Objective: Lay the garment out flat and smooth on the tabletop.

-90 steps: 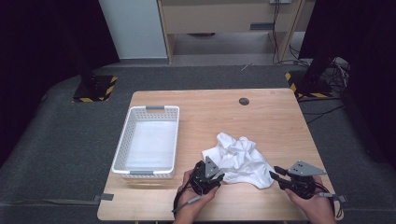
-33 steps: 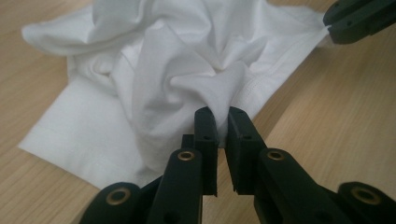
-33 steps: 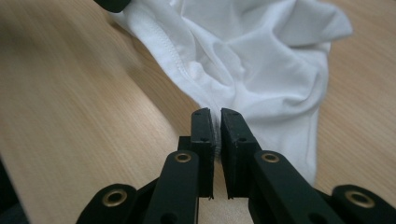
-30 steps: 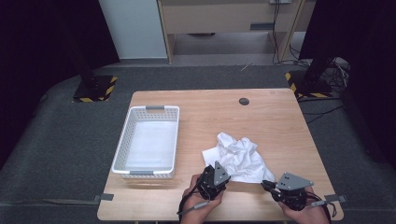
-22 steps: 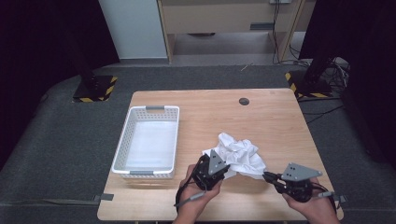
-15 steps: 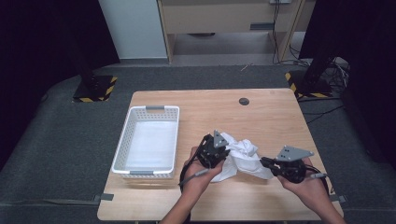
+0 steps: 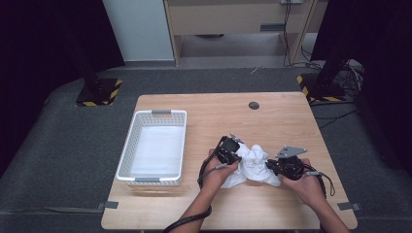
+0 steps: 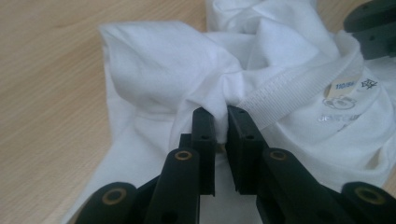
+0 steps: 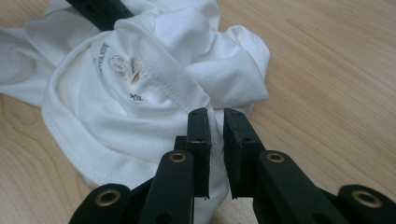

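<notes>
Crumpled white cotton shirt [image 7: 252, 165], near the table's front edge: ribbed collar band stretches between left gripper [image 8: 221, 122] and right gripper [image 9: 214, 122], each nipped nearly closed on it.

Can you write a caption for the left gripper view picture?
Left gripper pinching the white shirt by its ribbed collar on the wooden table.

It was a lab-style recording room: a lone wooden counter [image 7: 272, 116] stood on grey carpet [image 7: 63, 145] between dark curtains, with hazard-striped stand bases [image 7: 97, 93] at ten and two o'clock and loose cables [image 7: 350, 77] at two.
</notes>
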Action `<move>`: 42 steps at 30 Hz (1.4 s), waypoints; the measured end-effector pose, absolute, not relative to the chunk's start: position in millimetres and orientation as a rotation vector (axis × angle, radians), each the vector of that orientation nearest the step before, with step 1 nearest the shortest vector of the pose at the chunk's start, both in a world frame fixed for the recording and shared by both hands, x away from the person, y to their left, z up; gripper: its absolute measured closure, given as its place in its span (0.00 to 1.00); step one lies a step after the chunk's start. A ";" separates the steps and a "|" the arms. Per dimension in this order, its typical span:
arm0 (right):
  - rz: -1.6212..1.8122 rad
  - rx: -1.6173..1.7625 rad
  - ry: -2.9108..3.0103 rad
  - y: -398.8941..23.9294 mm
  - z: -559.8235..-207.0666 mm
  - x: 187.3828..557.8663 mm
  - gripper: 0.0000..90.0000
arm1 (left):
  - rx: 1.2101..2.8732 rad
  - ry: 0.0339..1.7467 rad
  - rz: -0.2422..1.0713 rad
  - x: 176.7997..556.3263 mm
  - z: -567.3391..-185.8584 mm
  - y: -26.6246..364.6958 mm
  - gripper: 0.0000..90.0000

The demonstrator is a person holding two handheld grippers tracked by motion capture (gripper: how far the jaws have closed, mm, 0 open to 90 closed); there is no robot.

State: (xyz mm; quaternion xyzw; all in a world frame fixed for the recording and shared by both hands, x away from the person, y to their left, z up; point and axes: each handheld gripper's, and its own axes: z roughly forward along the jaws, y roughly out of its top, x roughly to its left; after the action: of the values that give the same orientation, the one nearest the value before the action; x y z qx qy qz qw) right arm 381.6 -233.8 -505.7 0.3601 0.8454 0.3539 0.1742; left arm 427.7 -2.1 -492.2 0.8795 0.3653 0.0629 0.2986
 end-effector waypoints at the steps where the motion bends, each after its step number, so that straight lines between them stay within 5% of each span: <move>1: 0.999 1.022 2.397 -233.2 -507.6 382.5 0.91 | 2.334 0.968 0.165 426.0 -493.3 -2.5 0.91; 9: 0.961 1.042 2.388 -227.8 -512.5 395.3 0.87 | 2.316 0.953 0.151 409.7 -497.9 -0.1 0.89; 12: 0.976 1.044 2.366 -230.4 -506.0 393.7 0.79 | 2.296 0.944 0.186 407.4 -489.2 5.5 0.77; 15: 0.992 1.054 2.329 -238.4 -495.4 389.4 0.73 | 2.256 0.951 0.241 402.8 -473.5 12.3 0.55; 28: 1.053 1.061 2.268 -267.0 -480.9 359.1 0.60 | 2.210 0.832 0.373 364.5 -464.9 19.5 0.29; 42: 1.056 1.082 2.318 -277.8 -501.5 331.4 0.51 | 2.225 0.880 0.425 368.8 -493.0 23.5 0.45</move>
State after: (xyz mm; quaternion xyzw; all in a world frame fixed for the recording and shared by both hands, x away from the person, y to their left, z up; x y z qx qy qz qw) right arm 331.4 -277.8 -501.5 0.3841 0.8230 0.3748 0.1860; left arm 368.8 23.5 -493.0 0.8583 0.3393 0.1638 0.3483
